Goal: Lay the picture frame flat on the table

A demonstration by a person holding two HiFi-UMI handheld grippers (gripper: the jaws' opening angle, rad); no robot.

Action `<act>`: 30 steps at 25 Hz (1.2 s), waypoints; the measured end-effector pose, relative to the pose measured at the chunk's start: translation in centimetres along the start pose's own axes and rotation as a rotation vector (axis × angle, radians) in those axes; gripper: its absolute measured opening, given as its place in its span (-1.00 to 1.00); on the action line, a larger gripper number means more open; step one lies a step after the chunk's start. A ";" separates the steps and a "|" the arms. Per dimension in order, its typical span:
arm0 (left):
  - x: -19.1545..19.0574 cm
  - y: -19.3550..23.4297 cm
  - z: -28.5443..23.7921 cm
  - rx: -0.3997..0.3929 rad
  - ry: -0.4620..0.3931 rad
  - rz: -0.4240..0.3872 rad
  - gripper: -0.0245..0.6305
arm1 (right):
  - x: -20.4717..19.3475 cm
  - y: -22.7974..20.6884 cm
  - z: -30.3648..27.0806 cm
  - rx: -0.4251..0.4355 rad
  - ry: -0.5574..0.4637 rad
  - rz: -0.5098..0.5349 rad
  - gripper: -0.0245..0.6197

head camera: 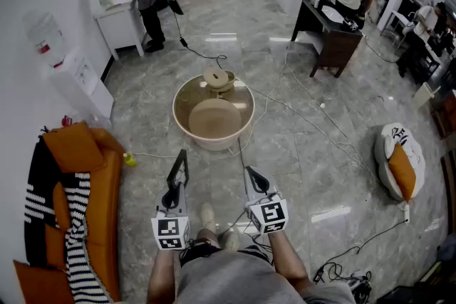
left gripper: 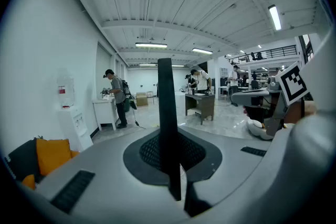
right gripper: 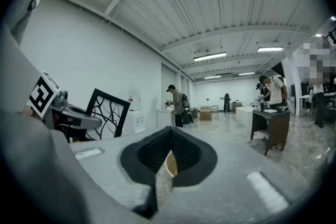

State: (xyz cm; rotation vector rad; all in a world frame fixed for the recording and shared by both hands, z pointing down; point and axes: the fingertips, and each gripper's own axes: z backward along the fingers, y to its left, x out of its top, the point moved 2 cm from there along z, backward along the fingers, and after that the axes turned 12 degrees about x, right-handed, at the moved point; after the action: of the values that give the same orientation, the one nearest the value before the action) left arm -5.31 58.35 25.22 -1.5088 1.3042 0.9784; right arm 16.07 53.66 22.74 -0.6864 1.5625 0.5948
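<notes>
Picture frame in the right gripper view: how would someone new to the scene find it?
Follow the long white wall on the left of the right gripper view to the water dispenser. Just left of it the picture frame stands tilted, its foot hidden. Alone there, it is a black square with branching black lines on white.

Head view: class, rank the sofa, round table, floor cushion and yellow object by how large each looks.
1. sofa
2. round table
3. floor cushion
4. yellow object
The sofa lies nearest the camera, which enlarges it.

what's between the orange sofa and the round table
Head view: a small yellow object on the floor, close beside the orange sofa, apart from the round table.
</notes>
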 end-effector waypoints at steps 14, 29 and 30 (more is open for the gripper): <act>0.4 3.3 -6.0 0.019 0.037 0.036 -0.83 | -0.6 -2.2 -6.2 0.030 0.047 -0.029 -0.92; 4.2 10.5 -17.6 -0.027 0.007 0.036 -0.83 | 1.7 -5.6 -19.5 0.000 0.044 -0.047 -0.93; 4.3 10.9 -18.2 -0.034 0.004 0.037 -0.83 | 1.7 -5.6 -20.2 -0.005 0.044 -0.044 -0.93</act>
State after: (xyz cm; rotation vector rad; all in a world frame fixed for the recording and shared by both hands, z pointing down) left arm -15.30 39.17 25.10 -1.5179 1.3280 1.0262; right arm 6.20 35.13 23.14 -0.7401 1.5832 0.5543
